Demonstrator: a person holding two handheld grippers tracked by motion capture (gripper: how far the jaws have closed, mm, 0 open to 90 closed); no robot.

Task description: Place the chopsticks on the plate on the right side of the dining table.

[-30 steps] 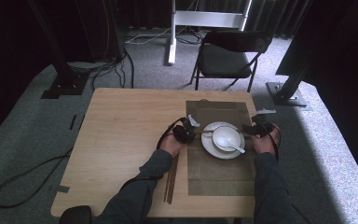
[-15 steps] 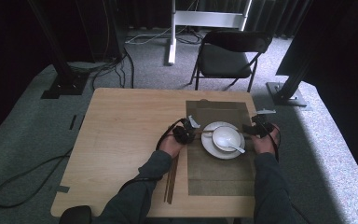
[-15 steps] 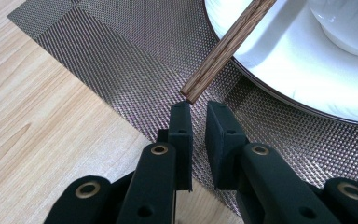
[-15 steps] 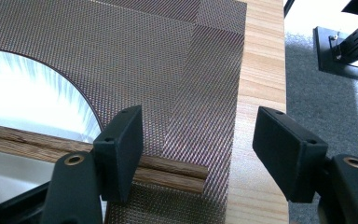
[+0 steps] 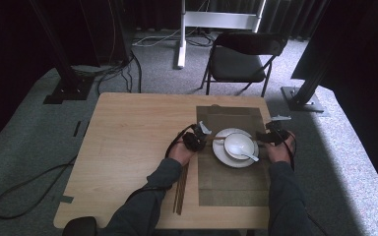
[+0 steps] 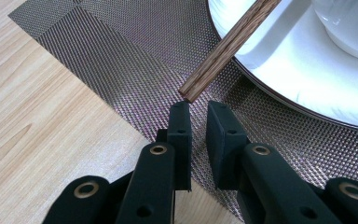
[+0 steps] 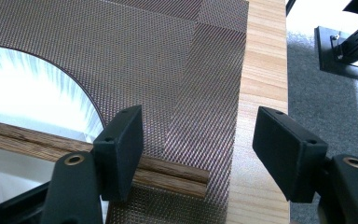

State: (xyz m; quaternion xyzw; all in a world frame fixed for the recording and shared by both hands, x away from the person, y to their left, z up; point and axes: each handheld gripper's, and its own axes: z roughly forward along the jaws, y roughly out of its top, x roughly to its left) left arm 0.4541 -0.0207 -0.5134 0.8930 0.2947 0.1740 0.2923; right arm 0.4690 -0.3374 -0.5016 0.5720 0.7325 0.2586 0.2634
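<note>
A white plate [image 5: 220,155] carries a white bowl [image 5: 238,143] with a white spoon [image 5: 250,157], all on a brown woven placemat [image 5: 231,189]. Wooden chopsticks [image 5: 218,139] lie across the plate's far side. My left gripper [image 5: 202,139] rests at the plate's left. In the left gripper view its jaws [image 6: 198,109] stand almost together with nothing in the thin slit, and the chopstick end [image 6: 223,51] lies just past them. My right gripper [image 5: 267,138] sits at the plate's right. Its jaws [image 7: 198,123] stand wide apart, and the other chopstick ends [image 7: 168,173] lie flat beside the left jaw, ungripped.
More chopsticks [image 5: 179,189] lie on the wooden table [image 5: 128,142] left of the placemat, by the left forearm. A black folding chair [image 5: 241,61] stands beyond the table's far edge. The table's right edge [image 7: 261,93] runs close to the right gripper.
</note>
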